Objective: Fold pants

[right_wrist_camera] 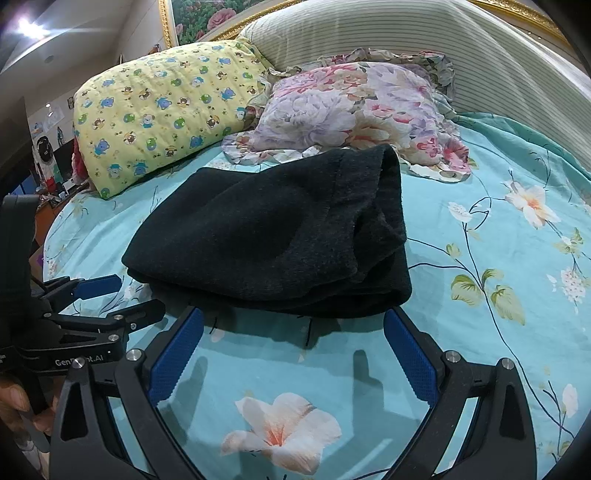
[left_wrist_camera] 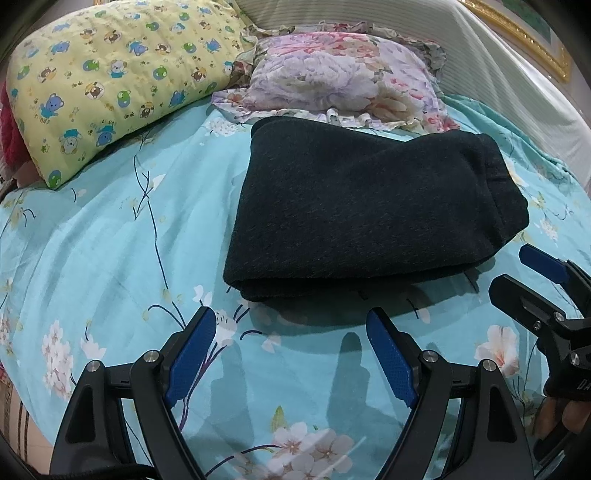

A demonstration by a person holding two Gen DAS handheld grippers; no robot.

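The dark pants lie folded into a thick rectangle on the turquoise floral bedsheet; they also fill the middle of the right wrist view. My left gripper hovers just short of the pants' near edge, open, with nothing between its blue pads. My right gripper is open too, just in front of the pants' near fold, holding nothing. Each gripper shows in the other's view: the right one at the right edge, the left one at the left edge.
A yellow bear-print pillow and a floral frilled pillow lie beyond the pants against a striped headboard. A gold-framed picture hangs behind. A person's fingers hold the left gripper's handle. Room clutter shows at far left.
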